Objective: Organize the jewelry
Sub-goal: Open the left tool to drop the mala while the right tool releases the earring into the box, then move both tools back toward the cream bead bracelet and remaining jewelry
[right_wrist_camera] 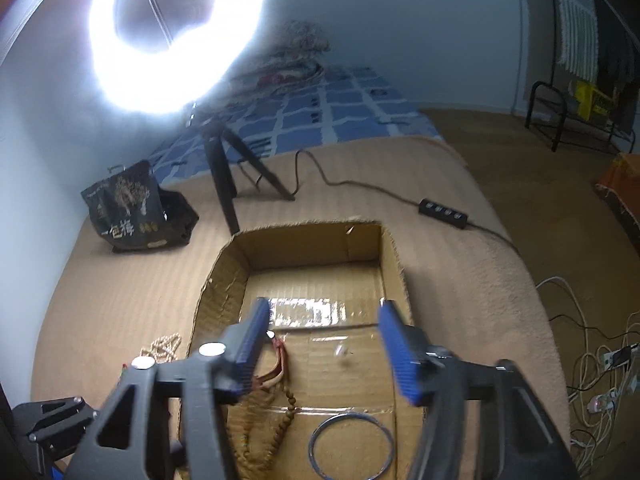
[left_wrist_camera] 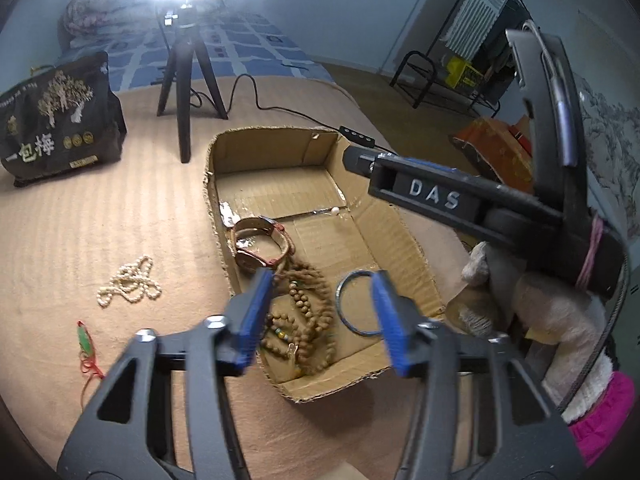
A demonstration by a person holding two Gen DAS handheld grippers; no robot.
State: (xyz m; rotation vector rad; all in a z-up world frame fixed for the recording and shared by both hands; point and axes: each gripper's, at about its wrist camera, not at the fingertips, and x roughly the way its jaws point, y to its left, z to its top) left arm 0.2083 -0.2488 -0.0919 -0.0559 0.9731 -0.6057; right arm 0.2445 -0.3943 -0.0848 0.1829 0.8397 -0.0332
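Observation:
An open cardboard box (left_wrist_camera: 404, 240) lies on a tan blanket. Inside it are a watch (left_wrist_camera: 260, 244), brown wooden bead strands (left_wrist_camera: 308, 320), a thin metal bangle (left_wrist_camera: 356, 304) and a small pearl piece (left_wrist_camera: 334, 211). A pearl necklace (left_wrist_camera: 130, 282) and a green pendant on red cord (left_wrist_camera: 85, 342) lie on the blanket left of the box. My left gripper (left_wrist_camera: 320, 316) is open and empty above the beads. My right gripper (right_wrist_camera: 324, 344) is open and empty above the box (right_wrist_camera: 224, 280), with the bangle (right_wrist_camera: 352, 444) below it; its body shows in the left wrist view (left_wrist_camera: 436, 196).
A ring light on a black tripod (left_wrist_camera: 188, 80) stands behind the box, its cable and inline switch (right_wrist_camera: 443, 208) trailing right. A dark printed bag (left_wrist_camera: 60, 120) stands at the back left. The blanket edge drops off to the right, with cables on the floor (right_wrist_camera: 592, 364).

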